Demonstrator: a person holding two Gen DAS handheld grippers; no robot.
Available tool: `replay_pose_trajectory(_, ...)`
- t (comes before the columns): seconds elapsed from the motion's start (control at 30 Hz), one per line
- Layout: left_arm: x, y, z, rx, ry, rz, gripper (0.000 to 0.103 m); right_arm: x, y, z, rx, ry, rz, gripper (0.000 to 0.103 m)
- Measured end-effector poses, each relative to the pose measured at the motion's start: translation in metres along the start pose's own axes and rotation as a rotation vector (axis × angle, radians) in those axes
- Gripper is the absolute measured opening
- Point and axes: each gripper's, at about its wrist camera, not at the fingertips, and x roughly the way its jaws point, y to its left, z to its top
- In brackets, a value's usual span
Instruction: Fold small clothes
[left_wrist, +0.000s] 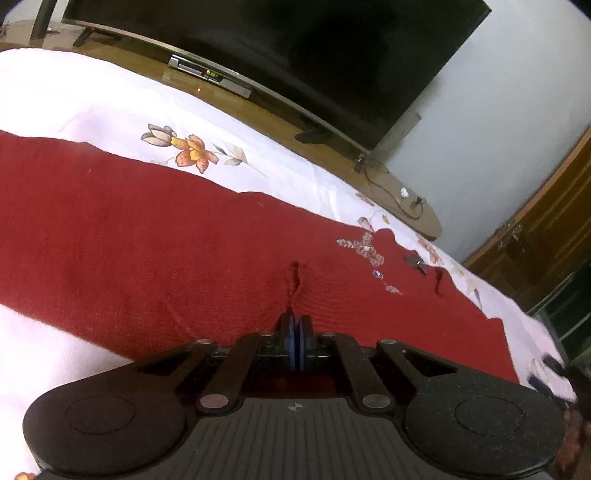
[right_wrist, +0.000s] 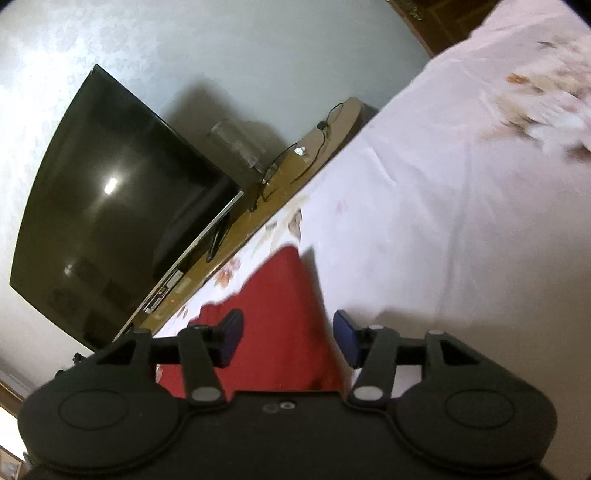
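Note:
A dark red knitted garment (left_wrist: 155, 236) lies spread flat on the white flowered bedsheet (left_wrist: 92, 99). It has beaded trim (left_wrist: 364, 251) near its right end. My left gripper (left_wrist: 295, 326) is shut, and the red knit puckers into a small ridge (left_wrist: 294, 282) right at its fingertips, pinched between the blue pads. In the right wrist view, one end of the same red garment (right_wrist: 280, 295) lies below my right gripper (right_wrist: 288, 339). That gripper is open, its blue pads (right_wrist: 345, 338) are wide apart, and nothing is gripped between them.
A large dark television (left_wrist: 332, 55) stands on a long wooden shelf (left_wrist: 273, 122) just past the bed's far edge, with a set-top box (left_wrist: 210, 74) and cables (left_wrist: 402, 199) on it. A wooden cabinet (left_wrist: 546, 229) stands at the right. Bare sheet (right_wrist: 461, 221) stretches right of the garment.

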Motion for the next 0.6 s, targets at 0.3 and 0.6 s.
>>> replay_pose_trajectory(0.3,0.016,-0.006,0.021,-0.004,-0.013,0.022,0.036,0.082,-0.020,0.028,-0.052,0.115,0.005,0.048)
replay_pose_trajectory(0.6,0.034,-0.040,0.024,0.209,0.005,0.109,0.006,0.095,-0.005,0.024,-0.226,0.177,0.012,0.009)
